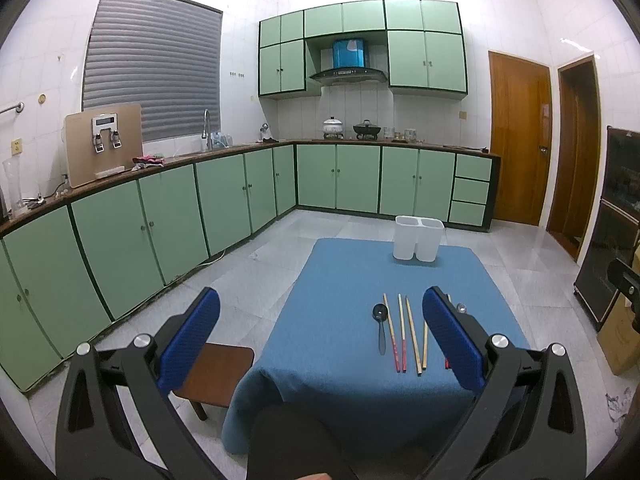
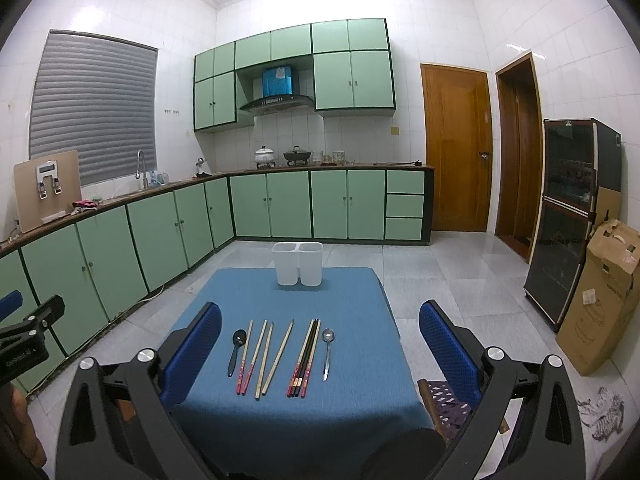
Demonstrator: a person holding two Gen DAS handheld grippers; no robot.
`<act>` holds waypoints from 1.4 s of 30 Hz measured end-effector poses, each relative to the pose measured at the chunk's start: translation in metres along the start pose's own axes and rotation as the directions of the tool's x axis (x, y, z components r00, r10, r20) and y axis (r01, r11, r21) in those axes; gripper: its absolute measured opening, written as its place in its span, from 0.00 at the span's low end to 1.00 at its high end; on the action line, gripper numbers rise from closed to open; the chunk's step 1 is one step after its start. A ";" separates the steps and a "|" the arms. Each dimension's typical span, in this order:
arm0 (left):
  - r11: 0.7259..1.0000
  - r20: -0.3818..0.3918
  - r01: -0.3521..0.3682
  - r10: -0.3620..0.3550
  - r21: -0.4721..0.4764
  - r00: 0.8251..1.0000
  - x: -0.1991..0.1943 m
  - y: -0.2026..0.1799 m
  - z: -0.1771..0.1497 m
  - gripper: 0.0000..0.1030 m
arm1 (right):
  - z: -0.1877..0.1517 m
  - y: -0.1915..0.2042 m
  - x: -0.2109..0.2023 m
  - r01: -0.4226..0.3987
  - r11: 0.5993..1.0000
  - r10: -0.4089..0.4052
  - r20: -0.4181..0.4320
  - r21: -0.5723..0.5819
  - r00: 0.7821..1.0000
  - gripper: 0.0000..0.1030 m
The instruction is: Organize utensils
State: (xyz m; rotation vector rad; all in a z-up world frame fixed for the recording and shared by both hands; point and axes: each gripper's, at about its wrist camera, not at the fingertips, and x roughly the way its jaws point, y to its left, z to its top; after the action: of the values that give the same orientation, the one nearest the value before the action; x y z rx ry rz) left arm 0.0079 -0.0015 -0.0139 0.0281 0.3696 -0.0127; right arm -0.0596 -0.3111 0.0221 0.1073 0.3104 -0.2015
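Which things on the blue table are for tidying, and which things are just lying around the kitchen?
For the job: black spoon, silver spoon, chopsticks, white holder.

Just around: cardboard box, pots, stool.

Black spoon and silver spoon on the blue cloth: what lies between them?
Right wrist view: between the black spoon and the silver spoon lie only chopsticks, side by side on the blue cloth.
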 end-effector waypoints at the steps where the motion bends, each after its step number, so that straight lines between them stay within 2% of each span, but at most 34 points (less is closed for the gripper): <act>1: 1.000 -0.004 0.002 -0.002 -0.001 1.000 0.002 0.000 -0.001 0.95 | -0.002 0.000 0.003 0.003 1.000 -0.003 -0.006 -0.003 1.000 0.94; 4: 1.000 -0.025 0.019 -0.019 -0.007 1.000 0.013 0.000 -0.003 0.95 | -0.006 0.000 0.014 0.014 1.000 -0.014 -0.022 -0.007 1.000 0.94; 8: 1.000 -0.093 0.016 -0.016 -0.002 0.996 0.050 -0.002 -0.018 0.95 | -0.020 -0.003 0.049 0.030 0.999 -0.032 -0.083 -0.024 0.996 0.94; 14: 0.998 -0.215 0.056 -0.056 -0.002 0.975 0.126 -0.006 -0.050 0.95 | -0.061 -0.009 0.123 -0.013 1.000 0.008 -0.237 -0.017 0.972 0.94; 20: 0.990 -0.332 0.138 -0.128 0.008 0.935 0.206 -0.028 -0.089 0.95 | -0.101 -0.019 0.188 -0.034 0.999 0.038 -0.363 0.017 0.931 0.82; 24: 0.985 -0.414 0.171 -0.146 0.024 0.899 0.254 -0.047 -0.114 0.95 | -0.127 -0.024 0.227 -0.042 0.998 0.058 -0.429 0.048 0.902 0.66; 27: 0.984 -0.450 0.172 -0.134 0.043 0.883 0.279 -0.052 -0.127 0.95 | -0.144 -0.028 0.256 -0.046 0.997 0.068 -0.461 0.059 0.885 0.55; 28: 0.984 -0.457 0.173 -0.134 0.044 0.879 0.283 -0.053 -0.129 0.95 | -0.147 -0.029 0.261 -0.052 0.997 0.076 -0.471 0.065 0.879 0.51; 31: 0.983 -0.477 0.174 -0.128 0.052 0.870 0.300 -0.054 -0.136 0.95 | -0.160 -0.030 0.280 -0.061 0.996 0.087 -0.494 0.070 0.865 0.47; 36: 0.982 -0.507 0.182 -0.134 0.046 0.852 0.315 -0.055 -0.142 0.95 | -0.171 -0.022 0.302 -0.084 0.994 0.106 -0.502 0.067 0.858 0.46; 42: 0.977 -0.521 0.198 -0.127 0.083 0.844 0.329 -0.068 -0.148 0.95 | -0.177 -0.024 0.319 -0.093 0.994 0.111 -0.511 0.061 0.852 0.38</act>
State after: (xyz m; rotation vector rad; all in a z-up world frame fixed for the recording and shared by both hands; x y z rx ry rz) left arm 0.2607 -0.0676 -0.2723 0.1355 0.9092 -0.2037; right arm 0.1805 -0.3677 -0.2474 0.2118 0.8365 -0.0673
